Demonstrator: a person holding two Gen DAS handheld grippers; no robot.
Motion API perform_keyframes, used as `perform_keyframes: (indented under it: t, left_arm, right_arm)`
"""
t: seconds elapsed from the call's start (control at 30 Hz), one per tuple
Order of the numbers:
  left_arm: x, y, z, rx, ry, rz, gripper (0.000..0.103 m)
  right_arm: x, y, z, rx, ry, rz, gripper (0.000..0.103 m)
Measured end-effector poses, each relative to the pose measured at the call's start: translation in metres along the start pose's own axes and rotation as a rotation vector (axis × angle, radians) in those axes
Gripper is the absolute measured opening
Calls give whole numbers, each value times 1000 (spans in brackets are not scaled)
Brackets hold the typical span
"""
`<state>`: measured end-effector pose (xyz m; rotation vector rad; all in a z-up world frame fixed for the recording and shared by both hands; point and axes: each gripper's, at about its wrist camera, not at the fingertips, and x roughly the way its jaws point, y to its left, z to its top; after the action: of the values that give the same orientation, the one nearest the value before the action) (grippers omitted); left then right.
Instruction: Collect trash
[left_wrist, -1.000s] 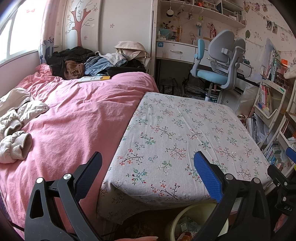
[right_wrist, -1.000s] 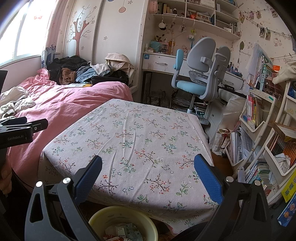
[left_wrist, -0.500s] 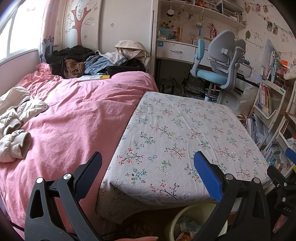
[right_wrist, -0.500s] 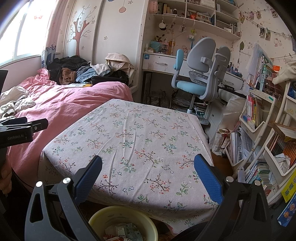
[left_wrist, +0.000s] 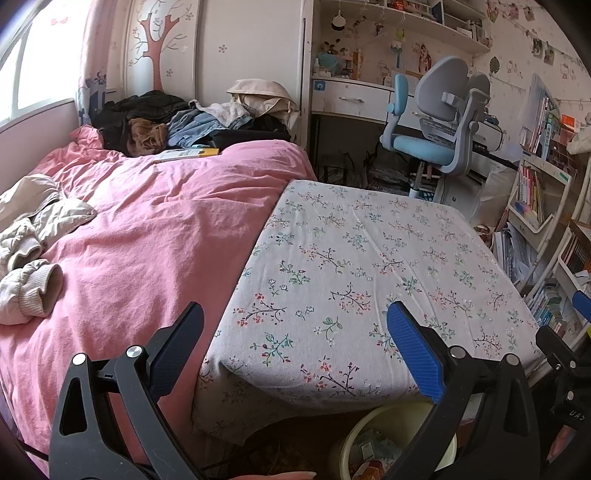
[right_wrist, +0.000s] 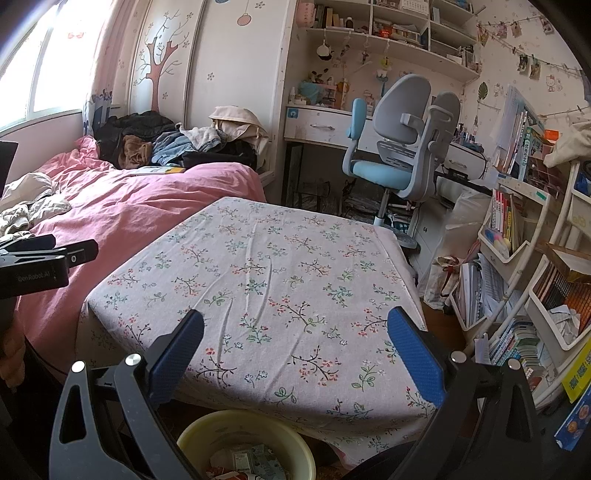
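A pale yellow bin (right_wrist: 243, 439) with wrappers and scraps inside stands on the floor below the near edge of the floral-cloth table (right_wrist: 280, 266). The left wrist view shows the same bin (left_wrist: 391, 432) at bottom right, below the table (left_wrist: 362, 266). My left gripper (left_wrist: 295, 343) is open and holds nothing, above the table's near-left corner. My right gripper (right_wrist: 295, 347) is open and holds nothing, over the table's near edge, above the bin. The left gripper's body (right_wrist: 40, 266) shows at the left of the right wrist view. No loose trash shows on the cloth.
A pink bed (left_wrist: 140, 229) with clothes and a yellow-edged book (left_wrist: 184, 154) adjoins the table's left side. A blue-grey desk chair (right_wrist: 399, 147) and desk stand behind. Bookshelves (right_wrist: 524, 266) crowd the right side.
Both views have shifted only very slightly. Both grippers stay open and hold nothing.
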<state>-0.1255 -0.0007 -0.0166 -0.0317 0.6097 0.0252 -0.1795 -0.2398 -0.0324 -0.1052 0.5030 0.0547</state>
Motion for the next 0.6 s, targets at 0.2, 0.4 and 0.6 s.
perform_keyframes:
  t: [0.2,0.4,0.6]
  left_arm:
    - [0,0,0,1,1,1,96]
    - [-1,0,0,0,1,1,96]
    - [-1,0,0,1,2,1,96]
  right_arm:
    - [-1,0,-2,0,1,0,95]
    - [0,1,0,-1,0,-1,95]
    - [0,1,1,-2,0,-1,95]
